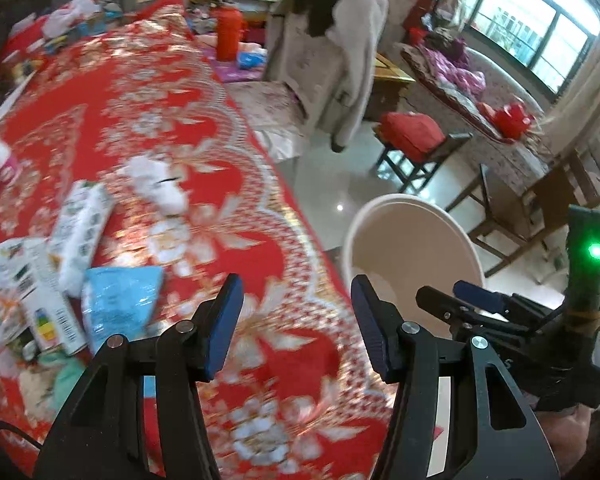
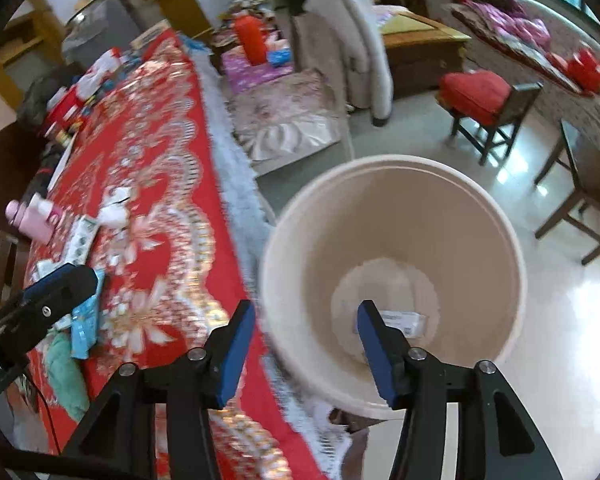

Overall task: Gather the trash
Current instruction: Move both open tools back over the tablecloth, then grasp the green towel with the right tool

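Note:
A cream bucket (image 2: 480, 240) stands on the floor by the table's right edge; a small white box (image 2: 406, 322) lies at its bottom. It also shows in the left wrist view (image 1: 404, 240). My right gripper (image 2: 306, 344) is open and empty above the bucket's near rim. My left gripper (image 1: 298, 320) is open and empty over the red tablecloth (image 1: 180, 92). Trash lies on the cloth at left: a blue wrapper (image 1: 116, 306), white cartons (image 1: 80, 232), crumpled white tissue (image 1: 156, 184) and a printed box (image 1: 48, 312).
A pink bottle (image 2: 30, 218) lies at the table's left side. Clutter covers the far end of the table (image 1: 68, 20). A chair draped with a coat (image 1: 328, 64), a stool with a red cushion (image 1: 414, 136) and wooden furniture (image 2: 580, 192) stand on the tiled floor.

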A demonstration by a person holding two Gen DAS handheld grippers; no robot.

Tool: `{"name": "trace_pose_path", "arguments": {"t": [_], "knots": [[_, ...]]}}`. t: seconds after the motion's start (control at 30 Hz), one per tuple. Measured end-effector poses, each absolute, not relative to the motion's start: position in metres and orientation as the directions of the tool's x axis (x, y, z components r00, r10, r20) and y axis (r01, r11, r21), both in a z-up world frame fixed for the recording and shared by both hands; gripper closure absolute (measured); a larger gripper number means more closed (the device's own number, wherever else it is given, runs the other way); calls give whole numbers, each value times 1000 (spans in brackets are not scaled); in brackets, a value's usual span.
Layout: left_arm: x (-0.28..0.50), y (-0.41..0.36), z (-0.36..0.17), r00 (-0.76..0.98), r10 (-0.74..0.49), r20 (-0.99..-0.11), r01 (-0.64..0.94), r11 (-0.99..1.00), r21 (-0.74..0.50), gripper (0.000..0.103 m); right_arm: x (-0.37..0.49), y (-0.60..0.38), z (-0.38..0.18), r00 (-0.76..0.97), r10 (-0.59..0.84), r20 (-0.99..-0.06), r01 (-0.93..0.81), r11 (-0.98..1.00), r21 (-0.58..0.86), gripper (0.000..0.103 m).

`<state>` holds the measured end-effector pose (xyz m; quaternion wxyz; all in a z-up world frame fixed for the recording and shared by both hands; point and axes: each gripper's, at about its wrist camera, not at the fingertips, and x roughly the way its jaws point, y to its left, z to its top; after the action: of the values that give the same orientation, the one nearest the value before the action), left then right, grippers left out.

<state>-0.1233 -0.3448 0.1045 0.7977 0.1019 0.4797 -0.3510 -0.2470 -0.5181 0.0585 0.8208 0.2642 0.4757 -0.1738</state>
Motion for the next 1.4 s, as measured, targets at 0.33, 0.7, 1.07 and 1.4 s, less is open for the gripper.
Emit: {"name": "trace_pose_path", "arguments": {"t": [0.33,0.7,1.07,1.4], "knots": [[-108,-246,106,376,-384,-843,519,841,-152,48,-204,-441,70,505,47,-862,383,883,272,39],[-105,-152,106,446,-313,-839,367,919,-147,48,-175,-362,73,493,120,-862,236,935,266,39],[-99,-80,104,475,-277,-835,250,952,-174,48,-153,-292,77,469,170,-867,120,960,254,38],[-99,-30,96,470,-253,-846,186,965,-185,48,-146,-242,73,445,202,-872,68,964,258,35]]}}
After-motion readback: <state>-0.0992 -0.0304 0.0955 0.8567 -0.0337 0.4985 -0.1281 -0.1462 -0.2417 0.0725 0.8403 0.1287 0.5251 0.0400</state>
